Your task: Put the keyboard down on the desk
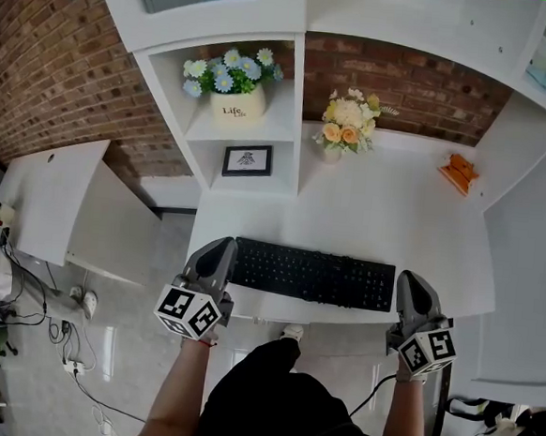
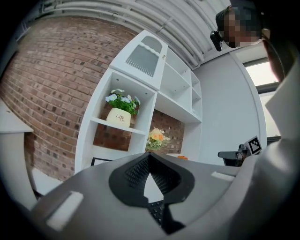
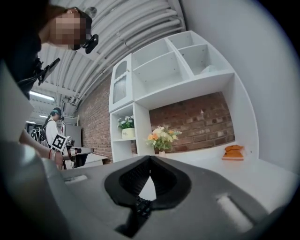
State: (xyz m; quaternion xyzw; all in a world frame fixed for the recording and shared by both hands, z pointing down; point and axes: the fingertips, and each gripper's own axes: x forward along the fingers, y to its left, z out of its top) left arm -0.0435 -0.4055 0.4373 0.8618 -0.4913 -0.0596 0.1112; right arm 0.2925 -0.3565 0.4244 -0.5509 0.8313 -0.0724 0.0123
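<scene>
L forearm (image 1: pixel 177 384) and R forearm (image 1: pixel 405 425) reach fwd from the bottom of the head view, roughly parallel, one either side of the person's dark-clad torso; L gripper (image 1: pixel 223 254) sits at the left end of the black keyboard (image 1: pixel 311 274), R gripper (image 1: pixel 409 284) at its right end; L marker cube (image 1: pixel 190 311) and R marker cube (image 1: pixel 427 350) are nearest the body. L gripper view: jaws clenched, tips meeting, black keys pinched betw. them lower down; R gripper view shows the same, jaws closed on the keyboard's edge. Keyboard lies level along the front edge of the white desk (image 1: pixel 395 222), long side across; can't tell whether its underside touches the top or hangs just above. Both keyboard ends are covered by the grippers in the head view; gripper views show only a few keys, rest hidden behind the grey jaw bodies.
</scene>
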